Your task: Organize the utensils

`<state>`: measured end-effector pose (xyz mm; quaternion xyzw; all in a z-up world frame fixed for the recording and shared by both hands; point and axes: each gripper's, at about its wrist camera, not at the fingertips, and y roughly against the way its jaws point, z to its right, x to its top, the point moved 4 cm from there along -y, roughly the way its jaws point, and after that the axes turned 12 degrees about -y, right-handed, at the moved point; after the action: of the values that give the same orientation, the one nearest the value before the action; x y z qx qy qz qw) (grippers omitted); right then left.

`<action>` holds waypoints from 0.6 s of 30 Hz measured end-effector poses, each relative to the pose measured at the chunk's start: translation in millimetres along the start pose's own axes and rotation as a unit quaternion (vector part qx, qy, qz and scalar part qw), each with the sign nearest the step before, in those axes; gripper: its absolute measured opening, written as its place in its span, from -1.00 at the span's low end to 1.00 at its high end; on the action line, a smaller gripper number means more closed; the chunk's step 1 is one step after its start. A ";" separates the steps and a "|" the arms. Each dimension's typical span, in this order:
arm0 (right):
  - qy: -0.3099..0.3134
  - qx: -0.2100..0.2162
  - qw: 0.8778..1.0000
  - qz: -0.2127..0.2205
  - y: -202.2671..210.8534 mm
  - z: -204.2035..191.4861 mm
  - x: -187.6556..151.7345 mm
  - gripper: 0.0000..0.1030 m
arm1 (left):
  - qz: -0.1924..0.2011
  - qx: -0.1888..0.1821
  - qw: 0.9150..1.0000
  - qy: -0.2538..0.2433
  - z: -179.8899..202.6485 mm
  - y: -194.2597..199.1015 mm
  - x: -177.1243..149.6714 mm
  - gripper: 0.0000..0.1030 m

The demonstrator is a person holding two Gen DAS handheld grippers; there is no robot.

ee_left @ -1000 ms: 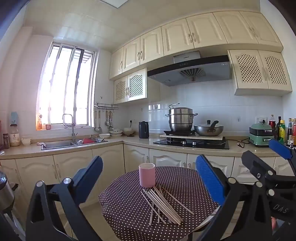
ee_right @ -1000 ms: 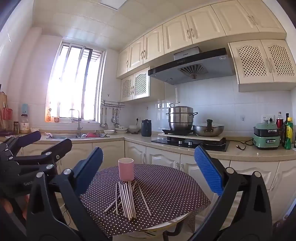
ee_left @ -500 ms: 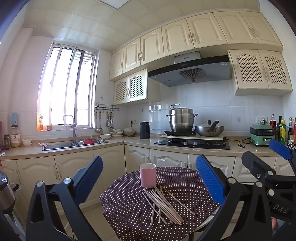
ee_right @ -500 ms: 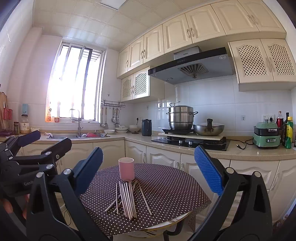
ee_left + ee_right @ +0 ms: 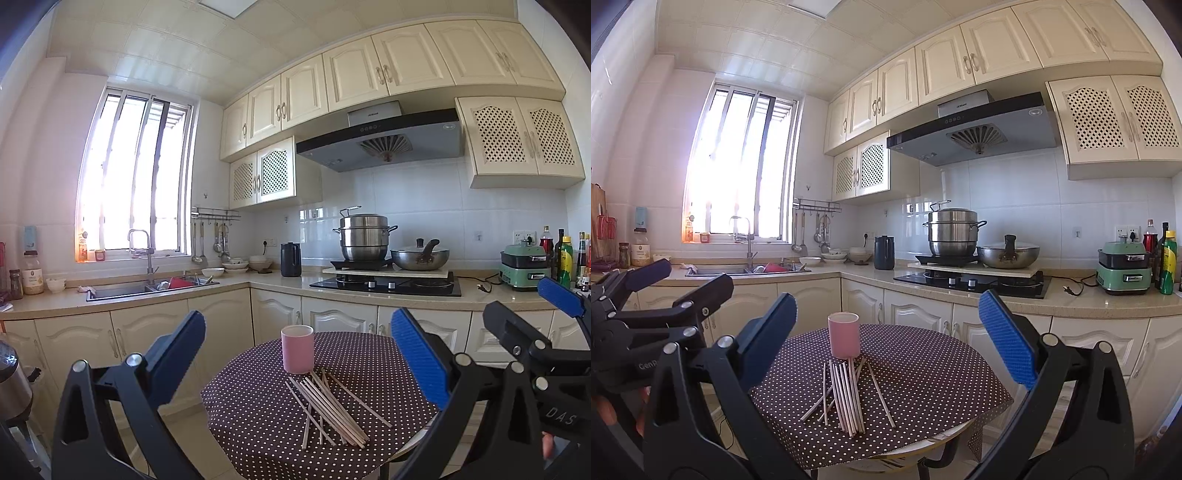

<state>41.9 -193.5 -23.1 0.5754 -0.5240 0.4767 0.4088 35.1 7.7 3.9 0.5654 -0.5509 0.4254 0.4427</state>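
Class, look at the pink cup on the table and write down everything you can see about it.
The pink cup is a plain, straight-sided cylinder with no handle in view and a smooth, matte look, possibly ceramic or plastic. It stands upright with its mouth open; its inside cannot be seen. It sits on the dark polka-dot tablecloth, towards the far side of the round table. The loose chopsticks lie just in front of it, their far ends reaching near its base. No gripper touches it.

Two wrist cameras facing the round table [image 5: 258,424]

Both look level across it toward the stove [image 5: 971,282], well back; the left view sits left of the right view.
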 end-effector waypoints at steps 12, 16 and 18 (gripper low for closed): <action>0.002 -0.001 1.000 -0.001 -1.5 1.6 3.5 0.88 | 0.001 0.003 1.000 -0.006 -0.1 -2.3 1.2 0.92; 0.002 -0.001 1.000 -0.008 -7.3 2.3 2.8 0.88 | 0.000 0.001 1.000 0.001 -2.1 -7.3 -0.7 0.92; 0.004 -0.002 1.000 -0.011 -11.3 2.3 1.8 0.88 | -0.003 0.004 1.000 -0.004 -2.2 -11.4 -0.8 0.92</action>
<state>53.4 -194.8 -21.6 0.5784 -0.5171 0.4731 0.4176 46.5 10.0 3.3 0.5708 -0.5487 0.4242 0.4395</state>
